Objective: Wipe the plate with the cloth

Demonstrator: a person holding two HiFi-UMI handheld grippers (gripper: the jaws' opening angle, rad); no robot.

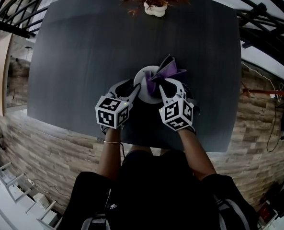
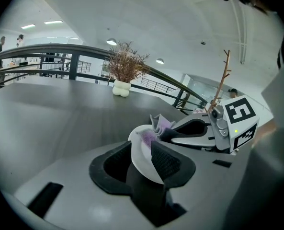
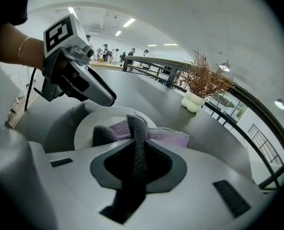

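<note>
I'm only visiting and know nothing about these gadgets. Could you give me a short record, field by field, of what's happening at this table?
Surface: dark table
Operator: a person holding a gripper in each hand
Left gripper: jaws closed on the rim of the white plate
Right gripper: jaws closed on a fold of the purple cloth
Cloth position: bunched up against the plate's face
Also on the table: dried plant in a white vase, at the far edge
</note>
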